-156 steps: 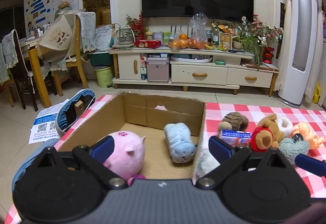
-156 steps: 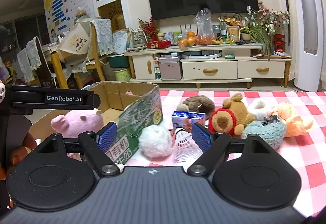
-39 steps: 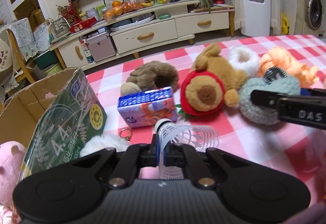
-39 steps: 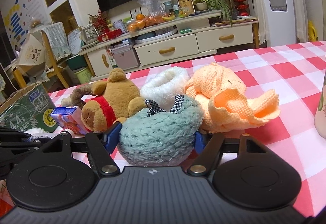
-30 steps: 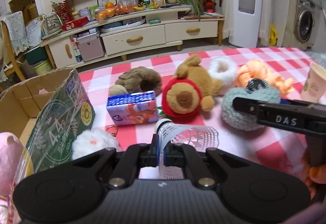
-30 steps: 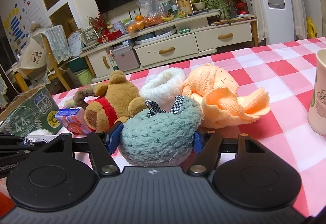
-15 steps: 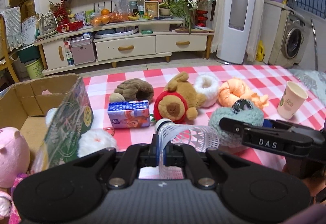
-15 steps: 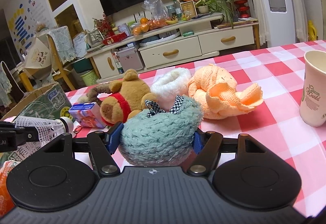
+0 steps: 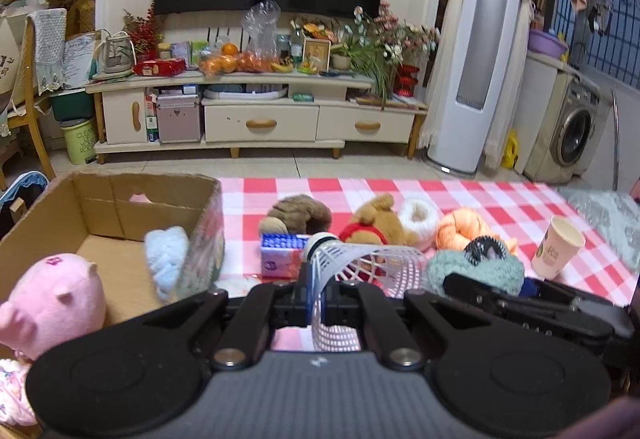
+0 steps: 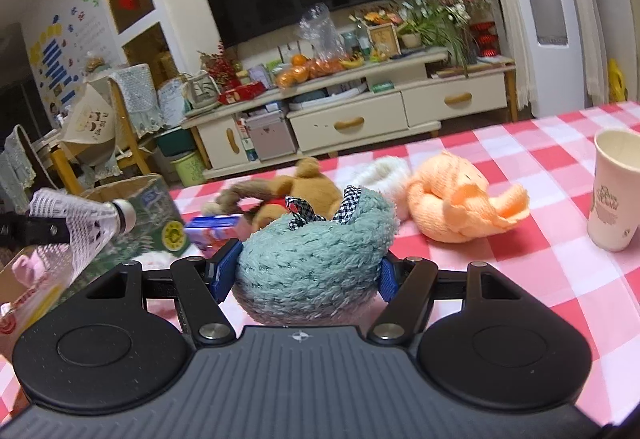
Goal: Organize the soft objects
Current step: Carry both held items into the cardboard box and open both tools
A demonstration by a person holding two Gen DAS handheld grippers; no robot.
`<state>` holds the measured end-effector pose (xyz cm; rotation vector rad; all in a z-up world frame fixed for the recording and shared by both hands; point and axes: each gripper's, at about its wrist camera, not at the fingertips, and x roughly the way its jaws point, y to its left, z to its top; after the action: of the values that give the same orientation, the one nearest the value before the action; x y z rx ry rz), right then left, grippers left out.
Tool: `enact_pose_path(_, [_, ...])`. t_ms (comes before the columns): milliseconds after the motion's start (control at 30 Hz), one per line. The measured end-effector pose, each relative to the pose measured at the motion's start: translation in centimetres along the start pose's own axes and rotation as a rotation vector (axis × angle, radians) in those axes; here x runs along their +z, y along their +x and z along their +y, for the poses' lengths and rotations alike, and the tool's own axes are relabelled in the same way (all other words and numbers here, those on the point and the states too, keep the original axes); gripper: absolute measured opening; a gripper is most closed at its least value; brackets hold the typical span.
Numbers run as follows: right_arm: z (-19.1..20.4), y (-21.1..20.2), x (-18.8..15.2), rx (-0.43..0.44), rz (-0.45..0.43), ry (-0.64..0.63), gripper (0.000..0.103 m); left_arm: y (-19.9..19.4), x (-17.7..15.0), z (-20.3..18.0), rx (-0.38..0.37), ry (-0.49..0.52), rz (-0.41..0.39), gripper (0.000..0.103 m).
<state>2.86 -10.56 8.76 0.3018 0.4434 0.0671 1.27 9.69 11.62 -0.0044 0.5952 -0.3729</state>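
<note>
My left gripper (image 9: 317, 293) is shut on a white plastic shuttlecock (image 9: 362, 259), held above the table; it also shows in the right wrist view (image 10: 80, 227). My right gripper (image 10: 302, 271) is shut on a teal fuzzy knitted hat with a checked bow (image 10: 316, 251), lifted off the table; it also shows in the left wrist view (image 9: 472, 269). The cardboard box (image 9: 44, 207) at the left holds a pink pig plush (image 9: 52, 309) and a light blue plush (image 9: 166, 253). A brown bear plush (image 9: 378, 219), a brown plush (image 9: 298, 215), a white fluffy ring (image 9: 418, 213) and an orange knitted piece (image 10: 460, 199) lie on the checked cloth.
A paper cup (image 10: 614, 189) stands at the right on the red-checked tablecloth (image 10: 540, 267). A blue tissue pack (image 9: 280, 255) lies by the box's printed side (image 10: 158, 223). A TV stand (image 9: 256, 111) lies beyond the table.
Both grippers have risen and pulled back with their objects. The left view has swung left, bringing the box interior into sight. The teal hat is off the cloth.
</note>
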Motion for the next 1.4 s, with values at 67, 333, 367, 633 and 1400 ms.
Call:
enact_pose_path(67, [0.8,-0.3,0.1,0.007,-0.008,-0.019,0.083,-0.7,0.2,0.6,-0.002,-0.011,-0.016,0.000])
enact_pose_path(333, [4.3,-1.3,0.7,0.063,-0.035,-0.083,0.083,-3.0,0.9,3.4,0.006,-0.074,-0.078,0.000])
enact_pose_path(367, [4.7,-1.2,0.8,0.074,-0.036,-0.091,0.083,-3.3,0.9,3.8,0.009,-0.081,-0.084,0.000])
enact_pose_path(633, [8.8,-1.0,1.8,0.144,-0.048,-0.180,0.083,-4.7,1.3,7.7,0.055,-0.164,-0.127,0.000])
enact_pose_path(1400, [17.9,4.8,2.6,0.264,0.054,-0.568,0.084,-4.6,0.6,15.6,0.175,-0.322,-0.092,0.000])
